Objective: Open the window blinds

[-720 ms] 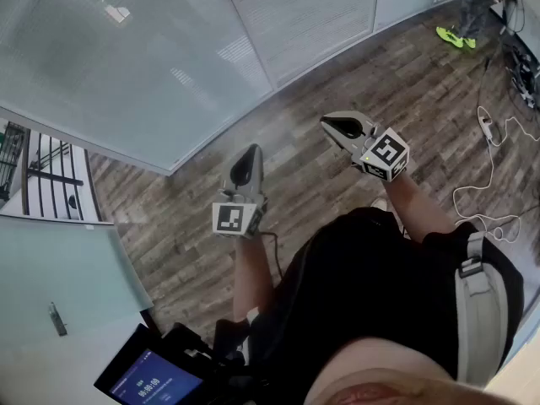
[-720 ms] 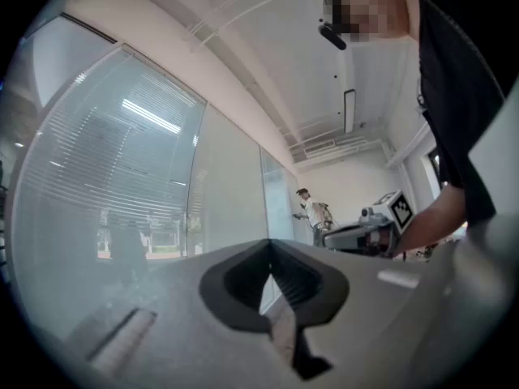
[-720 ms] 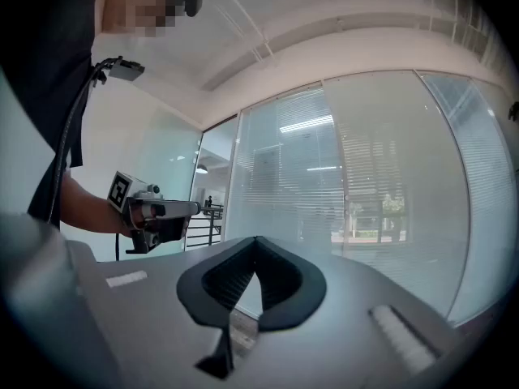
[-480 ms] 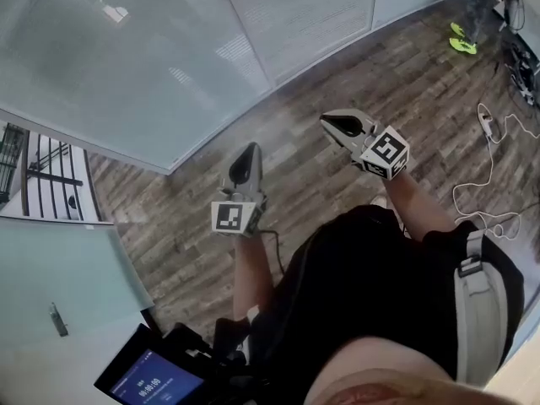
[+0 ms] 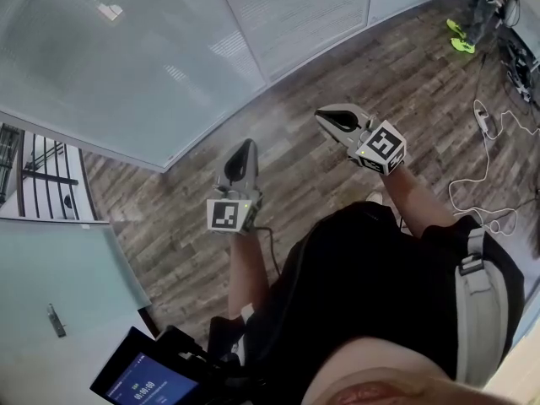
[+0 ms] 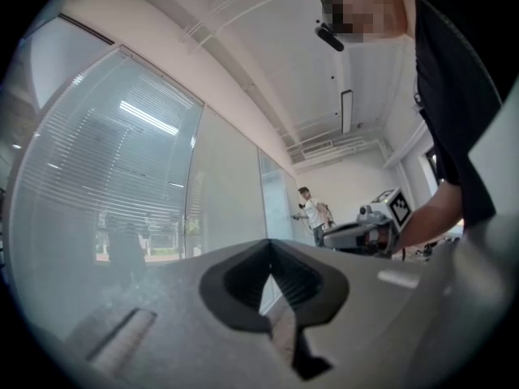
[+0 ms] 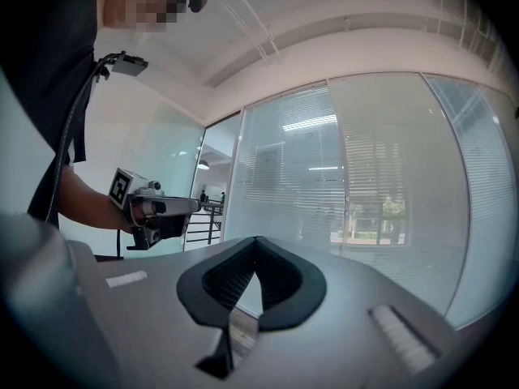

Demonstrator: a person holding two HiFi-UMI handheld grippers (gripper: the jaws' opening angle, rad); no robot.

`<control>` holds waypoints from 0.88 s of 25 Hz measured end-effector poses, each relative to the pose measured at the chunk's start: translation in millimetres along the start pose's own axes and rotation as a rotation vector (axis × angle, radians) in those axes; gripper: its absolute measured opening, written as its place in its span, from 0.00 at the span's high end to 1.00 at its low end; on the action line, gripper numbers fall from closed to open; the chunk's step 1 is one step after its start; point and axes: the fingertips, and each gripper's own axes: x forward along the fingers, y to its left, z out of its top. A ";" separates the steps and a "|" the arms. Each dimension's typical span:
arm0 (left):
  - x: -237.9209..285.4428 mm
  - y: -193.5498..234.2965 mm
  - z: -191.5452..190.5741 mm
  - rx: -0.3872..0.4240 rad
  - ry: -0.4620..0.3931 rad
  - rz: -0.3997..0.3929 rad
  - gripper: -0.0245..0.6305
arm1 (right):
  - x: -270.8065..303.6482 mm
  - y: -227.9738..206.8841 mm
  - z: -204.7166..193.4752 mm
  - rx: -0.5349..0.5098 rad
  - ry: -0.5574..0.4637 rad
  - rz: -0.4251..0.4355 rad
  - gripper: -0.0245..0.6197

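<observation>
Wood floor point(image 5: 396, 66) ran along a curved glass wall point(image 5: 177, 129). The blinds point(image 5: 126, 49) hung lowered behind its panes, well ahead of both tools. One railing point(image 5: 42, 171) showed at far left, and one lit screen point(image 5: 143, 386) sat low beside it. Two tools hovered roughly level over the floor, apart from each other and touching nothing. The left tool point(image 5: 245, 147) had its jaws together and empty. The right tool point(image 5: 326, 117) was likewise closed on nothing. One bystander point(image 5: 479, 2) stood at far right.

Bright, even daylight; strong fisheye warping at edges.
</observation>
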 end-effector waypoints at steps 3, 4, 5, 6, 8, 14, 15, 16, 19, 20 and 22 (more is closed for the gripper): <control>-1.8 1.1 0.3 -0.003 -0.001 -0.003 0.96 | 1.8 0.8 5.4 0.002 -0.015 -0.004 0.95; -2.1 2.0 0.4 -0.003 -0.001 -0.006 0.96 | 3.1 1.7 7.7 0.009 -0.021 0.000 0.95; -2.1 2.7 0.6 -0.003 -0.001 -0.009 0.96 | 4.4 2.1 9.1 0.016 -0.026 0.004 0.95; -2.0 3.1 1.0 -0.004 -0.001 -0.012 0.96 | 5.5 1.5 9.8 0.022 -0.030 0.004 0.95; -1.8 2.9 1.8 -0.003 -0.004 -0.020 0.96 | 7.3 -3.4 10.0 0.028 -0.044 -0.016 0.95; -4.1 -9.5 1.8 -0.007 -0.034 -0.052 0.96 | -1.7 -5.5 8.9 0.037 -0.052 -0.058 0.93; -4.5 -9.7 0.7 -0.008 -0.035 -0.055 0.96 | -1.8 -5.1 5.8 0.040 -0.044 -0.059 0.93; -4.2 -8.9 -0.6 -0.013 -0.035 -0.057 0.96 | -1.4 -5.1 2.6 0.044 -0.036 -0.060 0.93; -2.1 -3.5 -4.4 -0.030 -0.036 -0.064 0.96 | 0.3 -4.6 -1.0 0.044 -0.024 -0.060 0.93; -1.9 -1.3 -5.2 -0.036 -0.040 -0.062 0.96 | 0.7 -3.4 0.2 0.042 -0.026 -0.058 0.93; -1.6 1.8 -7.2 -0.050 -0.043 -0.056 0.96 | 2.1 2.8 3.8 0.038 -0.031 -0.042 0.93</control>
